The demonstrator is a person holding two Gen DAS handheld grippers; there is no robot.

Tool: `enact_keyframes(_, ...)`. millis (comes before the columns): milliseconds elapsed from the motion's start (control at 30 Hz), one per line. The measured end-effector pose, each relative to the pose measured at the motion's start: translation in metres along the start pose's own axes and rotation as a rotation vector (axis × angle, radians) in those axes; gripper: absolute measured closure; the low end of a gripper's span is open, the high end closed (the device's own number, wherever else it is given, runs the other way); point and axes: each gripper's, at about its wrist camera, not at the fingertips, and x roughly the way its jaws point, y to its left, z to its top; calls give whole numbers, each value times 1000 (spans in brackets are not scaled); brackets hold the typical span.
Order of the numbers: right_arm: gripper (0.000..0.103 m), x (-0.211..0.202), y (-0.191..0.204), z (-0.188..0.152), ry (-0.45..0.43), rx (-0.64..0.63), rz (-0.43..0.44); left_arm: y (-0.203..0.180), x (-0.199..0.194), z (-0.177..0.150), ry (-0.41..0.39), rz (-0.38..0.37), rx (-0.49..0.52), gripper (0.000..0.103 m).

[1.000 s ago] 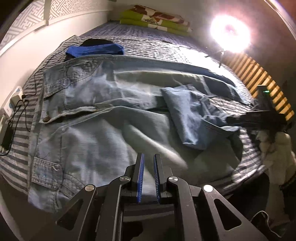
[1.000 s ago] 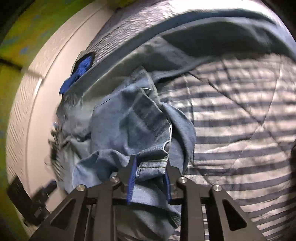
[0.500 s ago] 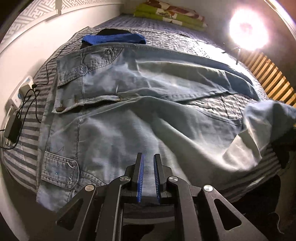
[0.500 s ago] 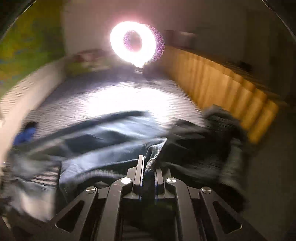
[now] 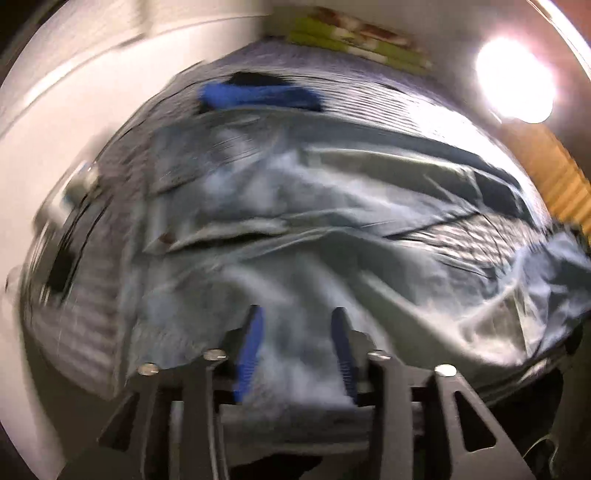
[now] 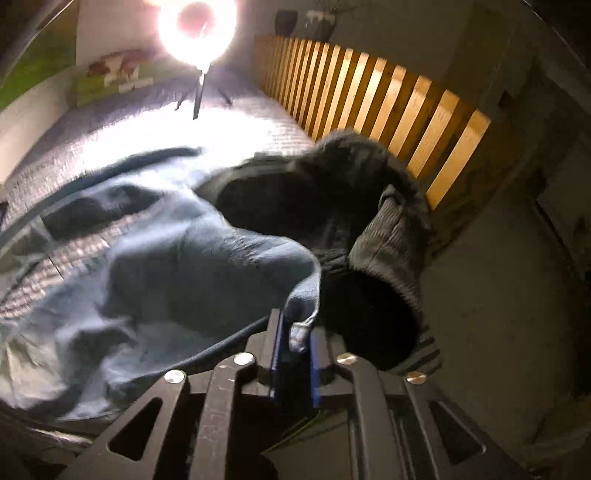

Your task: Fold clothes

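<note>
One pair of jeans [image 5: 295, 229] spread on the bed [image 5: 424, 110]; left tongs [image 5: 297, 354] just opened, gripping nothing; right tongs [image 6: 294, 354], just reopening slightly, hold one leg hem [image 6: 301, 328].

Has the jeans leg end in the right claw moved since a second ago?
Yes. The jeans leg end was carried off the jeans' middle out to the striped bed's foot, toward the slatted board.

A bed [image 6: 258, 122] with a grey striped cover fills the room. A bright ring light [image 6: 197, 22] on a stand glares at its far side. A wooden slatted panel [image 6: 388, 107] runs along the right, a white wall [image 5: 74, 92] along the left. Green patterned bedding [image 5: 354, 40] lies folded at the far end, and dark pots [image 6: 286, 20] stand on the slatted panel's top.
</note>
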Motion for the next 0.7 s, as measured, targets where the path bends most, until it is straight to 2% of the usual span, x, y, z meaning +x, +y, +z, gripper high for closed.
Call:
enact_keyframes(100,75,-35,8,12,-97,-25,-27,-52,22,23,29,-45,138,51)
enact_keyframes(167,69,-56,25,30,-158,-67,31,-86,42,37,56,-62,224,48)
enact_keyframes(267,51,-63,70,60,-187,-199,191,-135,74,49,101,-54,360,47)
enact_keyframes(300,42,-58,91,68,-170,-266,272,-149,82,51,114,-58,396,47)
enact_keyframes(367,41,-38,142,80,-136,-397,403,-170,98,54,140,-78,454,44)
enact_keyframes(400,41,-29,157,82,-119,-433,443,-180,106,55,154,-81,488,42)
enact_keyframes(467,41,7,208,84,-10,-542,575,-185,116,56,170,-67,524,39)
enact_keyframes(500,41,25,234,79,39,-606,600,-186,121,57,182,-61,534,37)
enact_keyframes(567,41,52,270,70,69,-709,586,-184,130,61,206,-56,539,34)
enact_keyframes(700,41,96,308,47,180,-827,631,-183,147,67,264,-61,555,32)
